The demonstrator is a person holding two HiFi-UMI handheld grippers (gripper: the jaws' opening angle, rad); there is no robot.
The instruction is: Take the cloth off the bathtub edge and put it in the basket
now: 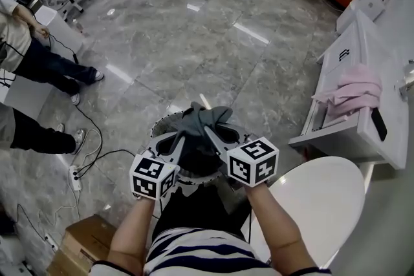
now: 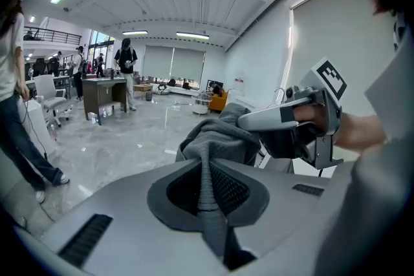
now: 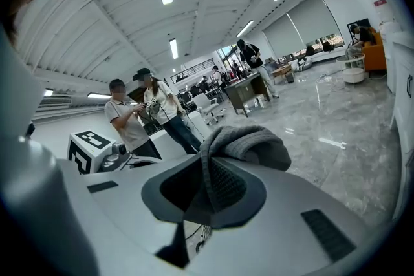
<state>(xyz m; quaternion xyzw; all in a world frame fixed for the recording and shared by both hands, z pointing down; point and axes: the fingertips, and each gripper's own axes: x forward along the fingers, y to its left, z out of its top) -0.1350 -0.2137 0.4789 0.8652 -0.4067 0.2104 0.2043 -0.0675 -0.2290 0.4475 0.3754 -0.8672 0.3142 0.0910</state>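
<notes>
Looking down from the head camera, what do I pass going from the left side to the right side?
Brown cardboard box → grey knitted cloth → pink cloth draped on the white tub edge.

One grey knitted cloth (image 1: 206, 119), bunched, pinched at two folds, hanging over one round dark-lined basket (image 1: 157, 132) on the floor (image 1: 194, 42).

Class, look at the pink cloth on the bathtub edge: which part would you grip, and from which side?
Grip the raised folds atop the pink cloth, coming down from above, on the floor side of the bathtub edge. It lies heaped, one flap hanging over that side, so a fold should pinch easily.
</notes>
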